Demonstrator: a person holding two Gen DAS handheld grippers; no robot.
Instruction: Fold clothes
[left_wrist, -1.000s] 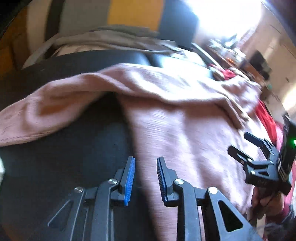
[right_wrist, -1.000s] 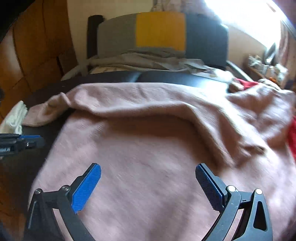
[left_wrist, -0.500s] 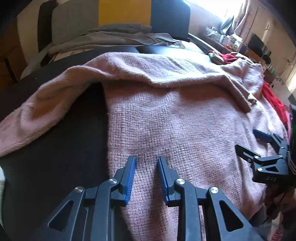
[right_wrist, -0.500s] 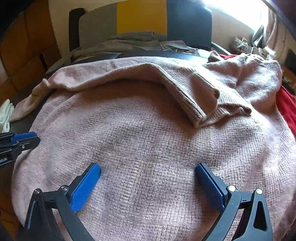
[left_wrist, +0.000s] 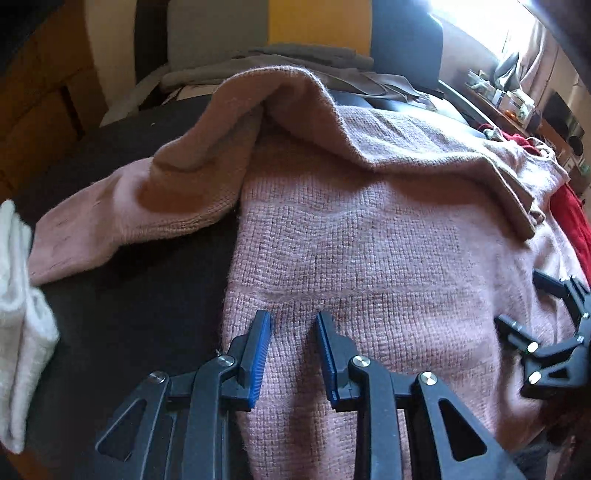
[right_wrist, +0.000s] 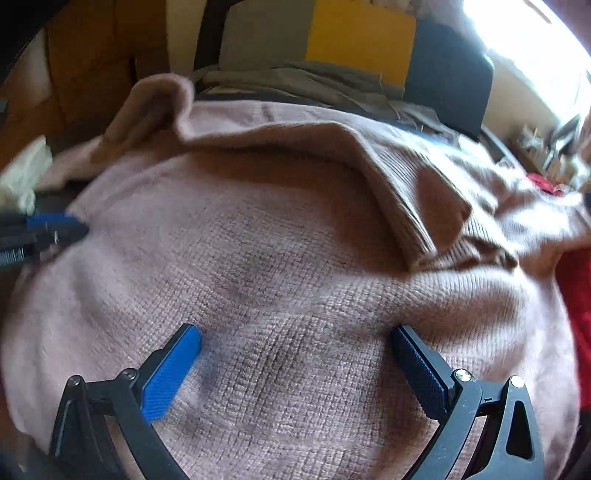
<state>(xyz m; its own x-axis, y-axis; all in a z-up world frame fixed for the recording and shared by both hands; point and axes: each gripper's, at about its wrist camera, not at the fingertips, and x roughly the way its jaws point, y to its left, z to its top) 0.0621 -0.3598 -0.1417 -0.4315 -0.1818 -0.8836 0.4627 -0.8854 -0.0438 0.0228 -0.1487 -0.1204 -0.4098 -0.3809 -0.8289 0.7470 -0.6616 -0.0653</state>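
In the left wrist view, the pink knitted sweater (left_wrist: 351, 251) lies spread on a black surface (left_wrist: 122, 314), its left edge beside the left tool (left_wrist: 293, 350), narrowly parted, with bare room toward 9 o'clock. In the right wrist view, the right tool (right_wrist: 295, 354), spread wide, sits over the sweater's middle, a folded sleeve (right_wrist: 399, 192) at 1 o'clock.

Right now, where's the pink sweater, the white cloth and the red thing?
pink sweater (left_wrist: 351, 258), left wrist view, on its knitted body.
white cloth (left_wrist: 18, 314), left wrist view, on its folded edge.
red garment (left_wrist: 570, 218), left wrist view, on its visible strip.
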